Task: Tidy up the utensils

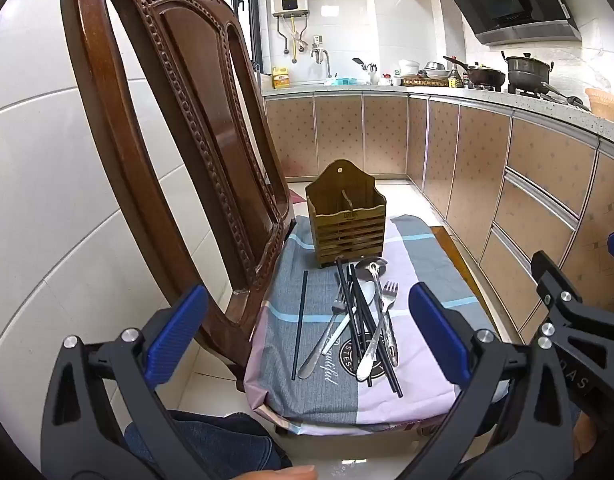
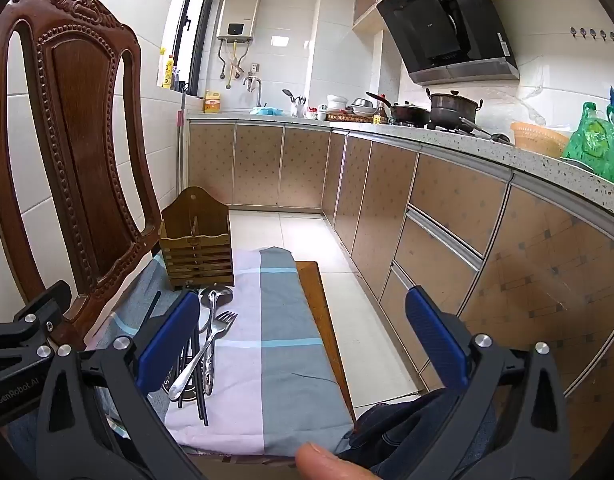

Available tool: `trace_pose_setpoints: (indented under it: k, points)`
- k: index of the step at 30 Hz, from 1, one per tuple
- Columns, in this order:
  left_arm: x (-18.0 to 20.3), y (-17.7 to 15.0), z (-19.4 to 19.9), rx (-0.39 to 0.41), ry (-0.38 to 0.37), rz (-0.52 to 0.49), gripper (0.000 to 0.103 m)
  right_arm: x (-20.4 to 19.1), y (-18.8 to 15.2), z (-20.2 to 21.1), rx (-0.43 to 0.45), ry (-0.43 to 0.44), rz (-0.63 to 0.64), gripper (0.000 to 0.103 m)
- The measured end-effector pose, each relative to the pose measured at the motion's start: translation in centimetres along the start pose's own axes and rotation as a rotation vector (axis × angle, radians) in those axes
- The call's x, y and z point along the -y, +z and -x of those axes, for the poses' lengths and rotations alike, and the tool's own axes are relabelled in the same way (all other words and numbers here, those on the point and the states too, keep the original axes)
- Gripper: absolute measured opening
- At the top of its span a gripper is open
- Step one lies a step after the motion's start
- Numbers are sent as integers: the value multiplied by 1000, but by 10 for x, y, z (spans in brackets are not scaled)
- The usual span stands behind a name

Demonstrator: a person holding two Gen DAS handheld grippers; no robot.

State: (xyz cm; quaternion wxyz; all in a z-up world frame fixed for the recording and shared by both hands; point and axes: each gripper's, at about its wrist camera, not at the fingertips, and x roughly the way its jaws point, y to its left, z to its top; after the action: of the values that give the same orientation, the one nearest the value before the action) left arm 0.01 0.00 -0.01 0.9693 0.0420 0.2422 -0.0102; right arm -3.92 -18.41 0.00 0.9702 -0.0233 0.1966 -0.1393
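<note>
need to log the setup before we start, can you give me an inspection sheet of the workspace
surface: wooden chair seat covered by a patchwork cloth in grey, lilac and blue.
job's things: slatted wooden holder upright at the far end of the seat, nothing seen in it; forks, spoons and black chopsticks piled on the cloth in front of it; one chopstick lies apart toward the chair back.
clutter: nothing seen on the seat.
grippers: left gripper and right gripper both open, holding nothing, short of the pile.
cables: nothing seen.
surroundings: counter with pots, bowls and a green bag; tiled floor.
</note>
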Motion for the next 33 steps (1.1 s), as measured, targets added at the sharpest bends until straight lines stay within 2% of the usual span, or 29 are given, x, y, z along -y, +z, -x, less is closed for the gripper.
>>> trace_pose_setpoints:
  k: [33]
  points:
    - [0,0,0,1,1,-3,99,-9,-1,-2,-4,1,-3,101]
